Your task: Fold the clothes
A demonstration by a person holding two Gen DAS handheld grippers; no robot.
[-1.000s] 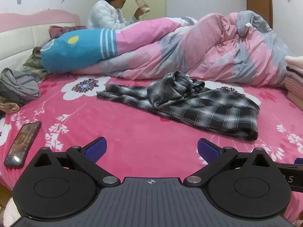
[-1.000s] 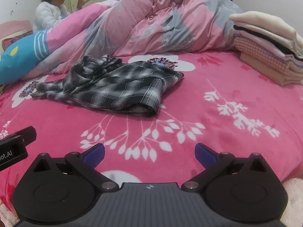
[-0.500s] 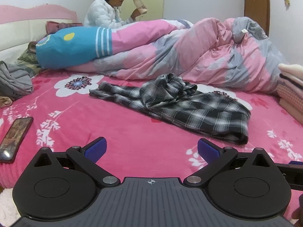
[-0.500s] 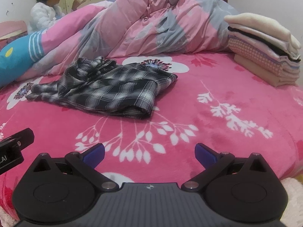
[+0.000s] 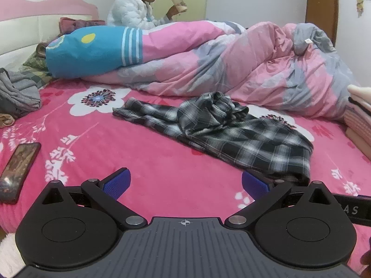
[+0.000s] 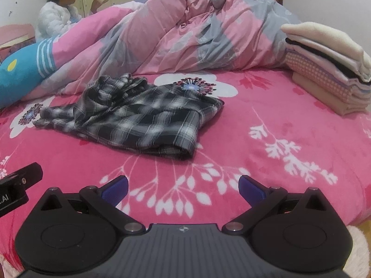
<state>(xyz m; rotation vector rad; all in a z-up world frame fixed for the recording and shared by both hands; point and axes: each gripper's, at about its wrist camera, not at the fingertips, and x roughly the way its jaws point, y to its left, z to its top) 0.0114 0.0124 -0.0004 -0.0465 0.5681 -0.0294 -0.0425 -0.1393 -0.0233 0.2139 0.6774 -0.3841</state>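
A black-and-white plaid garment [image 5: 227, 134] lies crumpled and partly spread on the pink flowered bed cover [image 5: 148, 162]; it also shows in the right wrist view [image 6: 136, 120]. My left gripper [image 5: 184, 183] is open and empty, low over the cover, just short of the garment's near right edge. My right gripper [image 6: 183, 186] is open and empty over the cover, a short way in front of the garment's near corner.
A stack of folded clothes [image 6: 329, 67] sits at the right. A rumpled pink-and-grey duvet [image 5: 243, 64] and a blue pillow [image 5: 92, 51] lie behind. A person [image 5: 136, 7] sits at the back. A phone [image 5: 18, 169] and grey clothes [image 5: 16, 92] lie at the left.
Both grippers have moved forward, closer to the plaid garment. Both stay open and empty. The garment has not moved.
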